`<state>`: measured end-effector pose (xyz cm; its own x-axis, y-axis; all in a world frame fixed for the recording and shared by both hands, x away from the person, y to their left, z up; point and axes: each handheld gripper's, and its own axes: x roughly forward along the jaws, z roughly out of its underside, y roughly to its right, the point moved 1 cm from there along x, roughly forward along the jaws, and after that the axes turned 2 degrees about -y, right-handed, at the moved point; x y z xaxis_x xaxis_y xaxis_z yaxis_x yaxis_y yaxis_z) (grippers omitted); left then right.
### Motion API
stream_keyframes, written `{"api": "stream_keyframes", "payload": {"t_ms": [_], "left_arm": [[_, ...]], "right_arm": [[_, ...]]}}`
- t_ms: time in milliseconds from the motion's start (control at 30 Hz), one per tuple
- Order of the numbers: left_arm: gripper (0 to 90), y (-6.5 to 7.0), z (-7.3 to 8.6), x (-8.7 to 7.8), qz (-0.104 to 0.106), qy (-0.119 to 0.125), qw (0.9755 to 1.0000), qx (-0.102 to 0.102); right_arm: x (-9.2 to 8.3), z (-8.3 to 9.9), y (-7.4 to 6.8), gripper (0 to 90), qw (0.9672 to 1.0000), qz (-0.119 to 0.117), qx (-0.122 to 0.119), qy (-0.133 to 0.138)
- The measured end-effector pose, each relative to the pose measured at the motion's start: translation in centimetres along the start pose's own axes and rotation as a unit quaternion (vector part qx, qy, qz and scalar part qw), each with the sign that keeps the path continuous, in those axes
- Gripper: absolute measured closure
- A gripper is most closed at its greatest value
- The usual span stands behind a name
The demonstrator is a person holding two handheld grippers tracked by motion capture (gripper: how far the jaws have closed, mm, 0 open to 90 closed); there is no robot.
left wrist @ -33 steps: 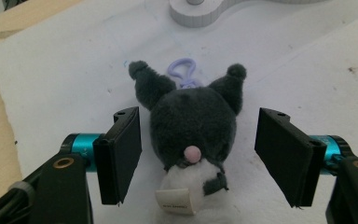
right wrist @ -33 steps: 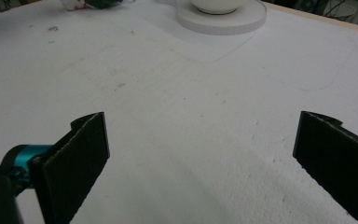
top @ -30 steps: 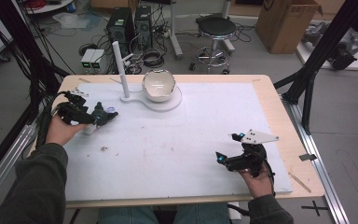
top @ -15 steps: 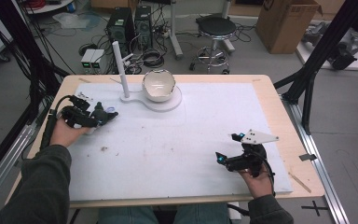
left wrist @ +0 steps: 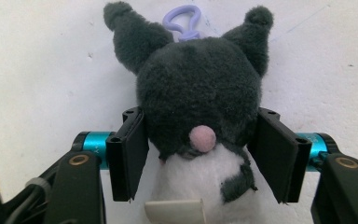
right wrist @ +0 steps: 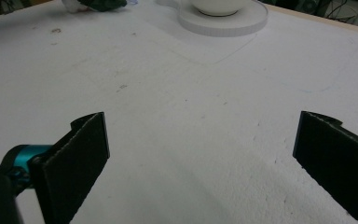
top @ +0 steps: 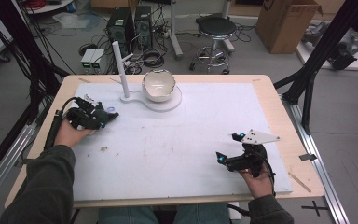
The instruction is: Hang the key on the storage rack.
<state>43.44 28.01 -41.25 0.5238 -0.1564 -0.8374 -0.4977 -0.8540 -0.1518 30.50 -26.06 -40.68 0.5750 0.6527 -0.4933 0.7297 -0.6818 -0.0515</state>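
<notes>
A dark grey and white plush toy [left wrist: 196, 107] with a pink nose and a purple loop [left wrist: 182, 18] lies on the white mat at the left. My left gripper [left wrist: 200, 116] has its jaws on either side of the toy's head. They have just been closing, and both pads [left wrist: 129, 149] now touch the fur. In the high view the left gripper [top: 101, 116] covers most of the toy [top: 108, 115]. My right gripper [top: 222, 158] rests near the front right of the mat. It is open, with nothing between its jaws [right wrist: 204, 135].
A white bowl [top: 158, 85] sits on a round white base [top: 170, 103] with an upright white post [top: 120, 70] at the back of the mat [top: 177, 140]. The wooden table edge [top: 284, 121] borders the mat. Boxes, a stool and cables lie on the floor beyond.
The left gripper has edged slightly toward the plush toy and its jaws have narrowed onto the head. The right gripper has stayed still.
</notes>
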Motion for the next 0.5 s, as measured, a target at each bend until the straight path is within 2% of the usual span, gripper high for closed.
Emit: {"api": "stream_keyframes", "payload": {"t_ms": [200,300,367,500], "left_arm": [[36.4,0.08,0.05,0.17,0.004,-0.003,1.0000,0.004],[33.9,0.27,0.11,0.49,-0.004,-0.013,0.9999,0.007],[36.6,0.35,0.09,0.51,-0.011,-0.011,0.9998,0.010],[41.6,0.17,0.10,0.31,-0.012,-0.012,0.9998,0.010]], "right_arm": [[-0.01,0.02,0.11,2.8,1.0000,0.001,-0.003,0.003],[-0.02,0.01,0.07,2.8,1.0000,0.001,-0.001,0.002],[-0.02,0.02,0.08,2.8,1.0000,0.001,-0.001,0.002],[-0.08,0.06,0.12,2.7,1.0000,0.001,0.001,0.001]]}}
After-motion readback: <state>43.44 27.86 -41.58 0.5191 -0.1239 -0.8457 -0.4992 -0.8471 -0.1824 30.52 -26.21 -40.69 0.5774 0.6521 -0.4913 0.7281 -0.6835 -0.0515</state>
